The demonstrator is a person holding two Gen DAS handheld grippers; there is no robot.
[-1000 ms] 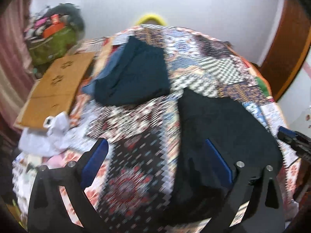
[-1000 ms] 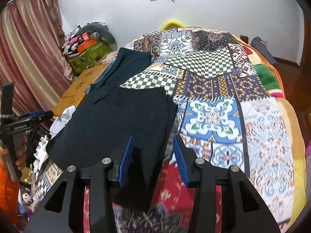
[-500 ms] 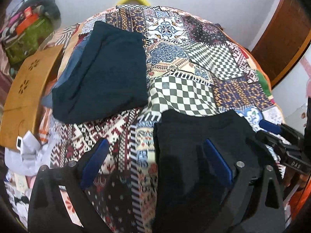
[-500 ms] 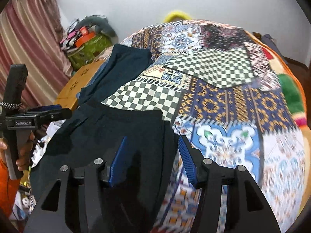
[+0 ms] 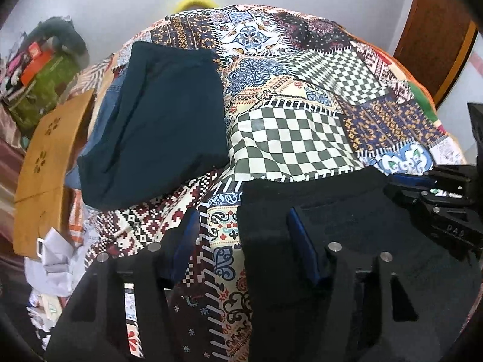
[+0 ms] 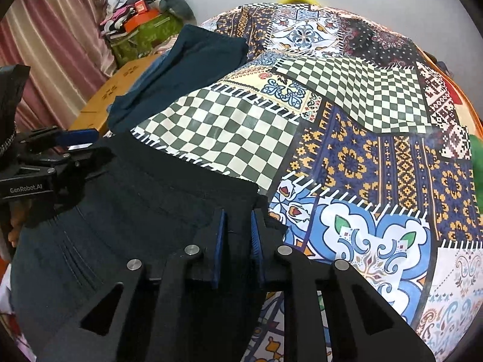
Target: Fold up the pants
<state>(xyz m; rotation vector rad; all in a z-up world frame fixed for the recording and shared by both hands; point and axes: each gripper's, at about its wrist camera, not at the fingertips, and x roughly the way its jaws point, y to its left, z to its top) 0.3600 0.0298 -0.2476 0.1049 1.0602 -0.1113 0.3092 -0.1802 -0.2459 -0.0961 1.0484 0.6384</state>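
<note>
Black pants (image 5: 347, 226) lie flat on the patchwork quilt (image 5: 286, 132), their near straight edge toward me. My left gripper (image 5: 241, 235) hangs over the pants' left corner; its jaws are closing, one finger above the quilt and one above the cloth, and no pad presses. In the right wrist view the same pants (image 6: 135, 211) fill the lower left. My right gripper (image 6: 238, 238) is closing on their right corner, with bunched black cloth pinched between the blue pads. Each gripper shows in the other's view: the right gripper (image 5: 398, 185), the left gripper (image 6: 93, 144).
Folded dark teal pants (image 5: 160, 120) lie on a blue denim piece (image 5: 102, 120) at the quilt's far left. Beyond that edge are a wooden board (image 5: 45, 157), white cloths (image 5: 57, 259) and a green bag (image 5: 39, 84). A brown door (image 5: 434, 30) stands at the right.
Both grippers have come down and forward onto the black pants' near edge. The left jaws have narrowed around the left corner. The right jaws have closed on the right corner.
</note>
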